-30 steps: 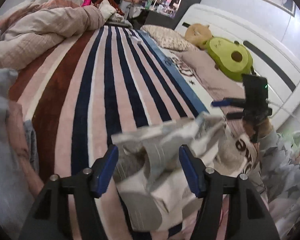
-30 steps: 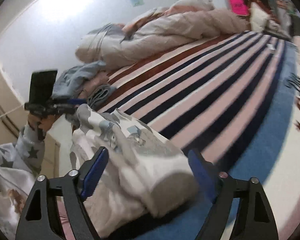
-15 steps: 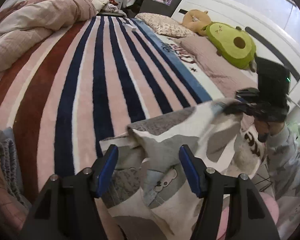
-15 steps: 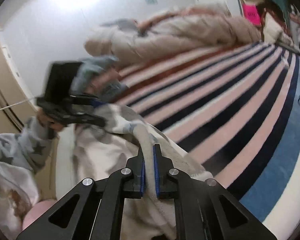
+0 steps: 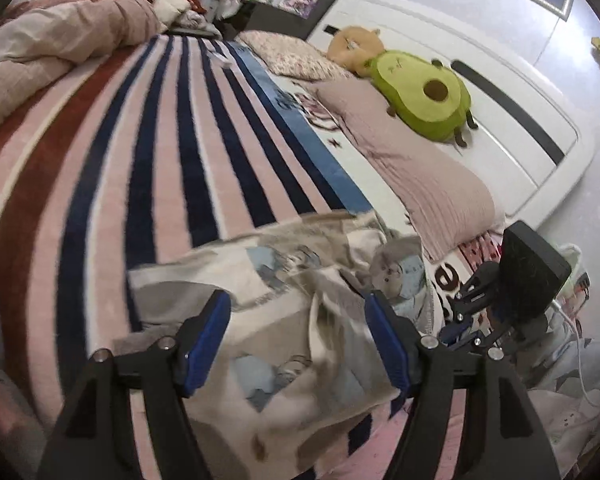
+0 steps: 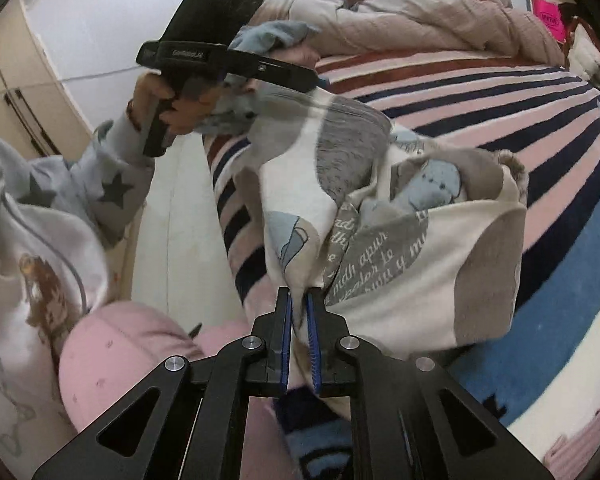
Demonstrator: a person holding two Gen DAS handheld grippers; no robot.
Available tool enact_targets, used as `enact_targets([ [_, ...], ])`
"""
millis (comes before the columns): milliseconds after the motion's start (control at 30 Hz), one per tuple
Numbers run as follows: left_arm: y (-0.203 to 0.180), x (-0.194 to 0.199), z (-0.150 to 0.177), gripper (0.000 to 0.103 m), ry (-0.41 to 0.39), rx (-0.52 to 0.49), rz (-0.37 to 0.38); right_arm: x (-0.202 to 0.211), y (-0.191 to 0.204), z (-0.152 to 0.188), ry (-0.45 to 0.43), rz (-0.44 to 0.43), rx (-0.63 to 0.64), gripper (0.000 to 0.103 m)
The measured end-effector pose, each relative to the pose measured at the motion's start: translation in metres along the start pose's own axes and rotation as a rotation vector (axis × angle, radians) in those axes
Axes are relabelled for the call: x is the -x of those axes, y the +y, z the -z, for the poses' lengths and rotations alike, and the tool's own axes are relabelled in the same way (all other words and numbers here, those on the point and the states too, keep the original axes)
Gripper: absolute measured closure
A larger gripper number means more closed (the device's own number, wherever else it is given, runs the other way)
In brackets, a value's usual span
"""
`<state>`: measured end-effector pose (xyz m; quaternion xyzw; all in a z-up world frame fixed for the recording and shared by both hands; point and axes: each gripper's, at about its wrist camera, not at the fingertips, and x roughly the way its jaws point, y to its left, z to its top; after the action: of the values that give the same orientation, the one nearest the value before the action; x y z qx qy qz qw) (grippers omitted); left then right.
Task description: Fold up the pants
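Observation:
The pants [image 5: 300, 320] are cream fleece with grey patches and blue bear prints, bunched at the near edge of the striped bed. In the right wrist view the pants [image 6: 400, 216] hang lifted off the bed. My right gripper [image 6: 299, 308] is shut on a fold of their edge. It also shows in the left wrist view [image 5: 460, 320], low at the right. My left gripper [image 5: 300, 340] is open, its blue pads either side of the cloth. In the right wrist view the left gripper [image 6: 316, 80] hovers over the far end of the pants.
A striped pink, navy and maroon blanket [image 5: 140, 140] covers the bed. A rumpled beige duvet [image 5: 60, 40] lies at the far side. An avocado plush [image 5: 420, 92] and pillows sit by the white headboard [image 5: 500, 92]. A pile of clothes [image 6: 272, 36] lies behind the left gripper.
My right gripper closed on the pants' edge and lifted it toward me. My left gripper stayed open and moved nearer the pants. The pants spread out.

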<state>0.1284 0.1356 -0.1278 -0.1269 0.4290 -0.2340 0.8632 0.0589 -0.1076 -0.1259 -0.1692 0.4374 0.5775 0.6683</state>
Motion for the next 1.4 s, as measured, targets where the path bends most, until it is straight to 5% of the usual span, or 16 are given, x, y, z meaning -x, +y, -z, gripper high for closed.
enact_targets([
  [100, -0.008, -0.004, 0.005, 0.037, 0.016, -0.018, 0.022, 0.011, -0.001, -0.01, -0.02, -0.025, -0.007, 0.09],
  [200, -0.012, 0.002, 0.011, 0.037, 0.009, -0.021, 0.079, 0.028, -0.006, -0.04, -0.129, -0.034, -0.015, 0.051],
  [300, -0.022, 0.004, 0.024, 0.037, 0.045, -0.048, 0.085, 0.032, -0.023, -0.068, -0.167, 0.073, -0.004, 0.052],
  [433, -0.031, 0.004, 0.047, 0.066, 0.071, -0.045, 0.167, 0.003, -0.044, -0.093, -0.13, 0.022, -0.047, 0.052],
  [567, -0.032, 0.006, 0.068, 0.066, 0.09, -0.031, 0.092, -0.055, -0.039, -0.098, 0.031, 0.046, -0.014, 0.057],
  [633, -0.027, 0.015, 0.074, 0.062, 0.073, 0.003, 0.08, -0.065, -0.03, -0.096, 0.031, 0.03, 0.017, 0.097],
  [833, -0.014, 0.051, 0.083, 0.04, -0.008, 0.104, 0.041, -0.038, 0.004, -0.087, -0.074, -0.004, 0.091, 0.097],
  [967, -0.001, 0.049, 0.091, 0.04, -0.023, 0.173, 0.007, -0.034, 0.031, -0.069, -0.065, -0.06, 0.136, 0.098],
  [1100, 0.0, 0.027, 0.095, 0.06, 0.009, 0.195, 0.022, -0.059, 0.046, -0.058, 0.01, -0.017, 0.144, 0.097],
  [1200, -0.004, 0.015, 0.097, 0.062, 0.033, 0.177, -0.031, -0.062, 0.047, -0.053, 0.017, -0.003, 0.128, 0.096],
  [1300, -0.011, 0.009, 0.098, 0.095, 0.048, 0.174, -0.038, -0.063, 0.046, -0.051, 0.039, 0.011, 0.122, 0.093],
  [1400, -0.024, 0.017, 0.092, 0.1, 0.016, 0.119, -0.087, -0.058, 0.043, -0.049, 0.026, 0.016, 0.106, 0.089],
])
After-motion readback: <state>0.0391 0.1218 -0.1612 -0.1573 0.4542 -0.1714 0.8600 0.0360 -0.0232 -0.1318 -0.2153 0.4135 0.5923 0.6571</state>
